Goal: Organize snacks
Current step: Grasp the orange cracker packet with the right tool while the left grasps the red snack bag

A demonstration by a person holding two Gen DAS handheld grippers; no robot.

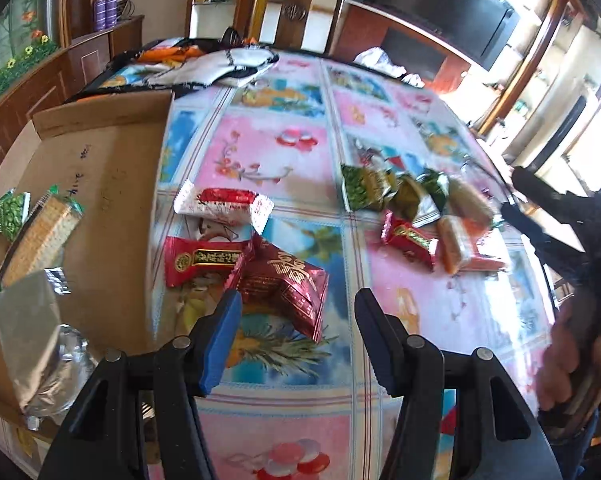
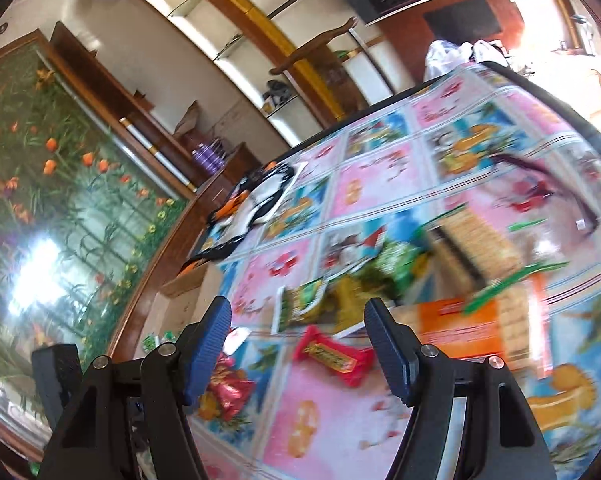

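Nearest, the left gripper point(image 1: 296, 334) hangs with ribbed blue pads apart and empty, above a crinkly dark-red foil snack pouch point(image 1: 286, 286) on the glossy patterned tablecloth point(image 1: 260, 152). The right gripper point(image 2: 298, 346) gapes empty too. Beyond lie green packets point(image 1: 380, 192); left, a corrugated cardboard box point(image 1: 100, 184) holds crackers point(image 1: 40, 236).

— What carries it all?
— A table point(image 1: 284, 152) under a fruit-print oilcloth.
— And directly on it?
— A flat cardboard box point(image 1: 100, 184) at the left, red snack packets point(image 1: 276, 280) beside it, green and orange ones point(image 1: 404, 196) farther right, a black-and-white cloth point(image 1: 216, 66) at the far edge.
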